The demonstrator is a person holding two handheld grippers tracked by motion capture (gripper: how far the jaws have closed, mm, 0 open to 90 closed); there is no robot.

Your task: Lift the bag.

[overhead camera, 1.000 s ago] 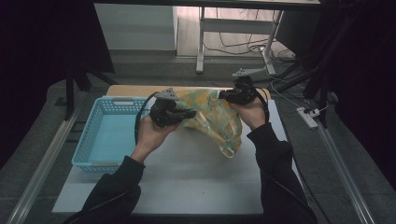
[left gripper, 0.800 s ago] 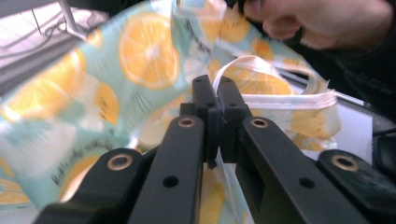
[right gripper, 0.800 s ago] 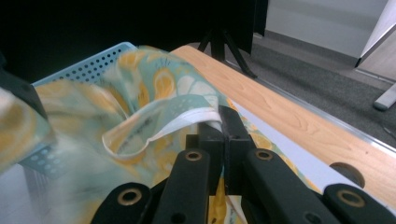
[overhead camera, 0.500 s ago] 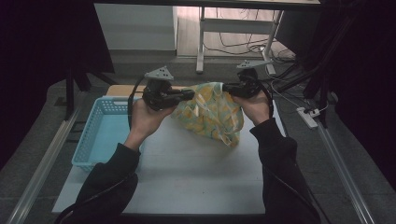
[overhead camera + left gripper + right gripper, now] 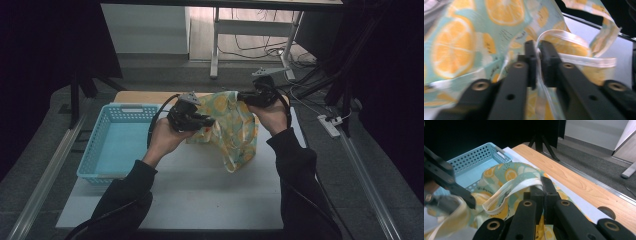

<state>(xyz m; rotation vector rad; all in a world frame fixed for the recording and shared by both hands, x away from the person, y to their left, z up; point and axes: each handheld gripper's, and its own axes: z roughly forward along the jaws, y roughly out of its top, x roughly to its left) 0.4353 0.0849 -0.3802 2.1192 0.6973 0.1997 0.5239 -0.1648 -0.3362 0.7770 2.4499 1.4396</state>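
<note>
1. Left gripper [image 5: 537, 53]: jaws just eased apart a little, white hem of the lemon-print cloth bag [image 5: 231, 126] between the pads, pinched.
2. Right gripper [image 5: 543, 185]: jaws pressed together on the same hem, fabric pinched.
3. Bag hanging between both grippers above the white surface [image 5: 200, 190], lower end drooping toward it.
4. Thin, soft cloth, yellow slices on pale green, white-edged straps.
5. Perforated blue plastic basket [image 5: 100, 150] beside the left hand, on the surface.
6. Wooden strip [image 5: 584, 182] along the far edge.

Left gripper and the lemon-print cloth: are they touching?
Touching. In the left gripper view, the left gripper has its jaws, which have just been opening, with the lemon-print cloth's white hem pinched between the pads.
</note>
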